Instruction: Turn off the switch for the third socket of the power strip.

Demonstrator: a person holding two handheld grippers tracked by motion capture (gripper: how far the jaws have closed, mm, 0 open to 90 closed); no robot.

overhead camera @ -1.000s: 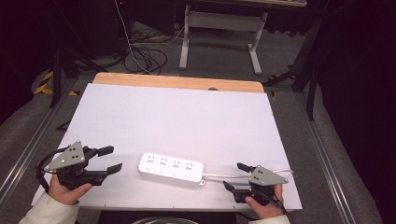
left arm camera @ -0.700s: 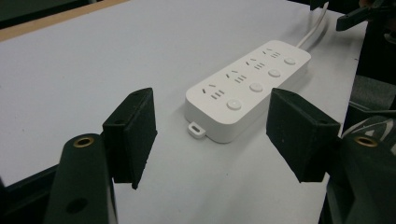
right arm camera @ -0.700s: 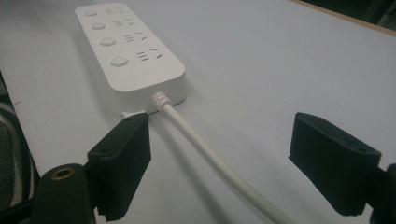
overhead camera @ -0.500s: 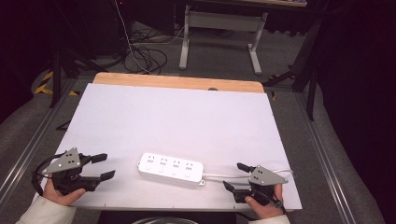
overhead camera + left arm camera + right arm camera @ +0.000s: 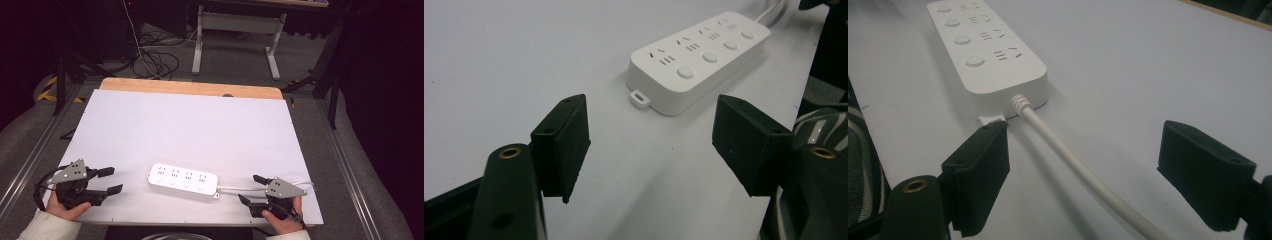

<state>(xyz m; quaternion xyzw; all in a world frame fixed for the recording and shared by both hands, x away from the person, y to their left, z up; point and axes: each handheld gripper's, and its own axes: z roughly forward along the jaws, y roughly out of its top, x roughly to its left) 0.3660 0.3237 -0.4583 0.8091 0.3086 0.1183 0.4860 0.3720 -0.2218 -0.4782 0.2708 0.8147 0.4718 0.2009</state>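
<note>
A white power strip (image 5: 183, 179) with several sockets and round buttons lies flat near the front of the white table (image 5: 200, 125). Its white cable (image 5: 260, 188) runs off to the right. My left gripper (image 5: 109, 181) rests at the table's front left, open and empty, pointing at the strip's left end (image 5: 696, 57) from a short distance. My right gripper (image 5: 250, 189) sits at the front right, open, with the cable (image 5: 1073, 165) passing between its jaws, untouched. The strip's cable end (image 5: 985, 50) lies just ahead of the right jaws.
A wooden strip (image 5: 190, 88) edges the table's far side. Behind the table stand a white desk frame (image 5: 235, 30) and loose black cables (image 5: 155, 57) on the floor. Metal rails (image 5: 350, 170) run along both sides of the table.
My left gripper has drawn back toward the front-left corner, away from the power strip. The right gripper and the strip have stayed put.
</note>
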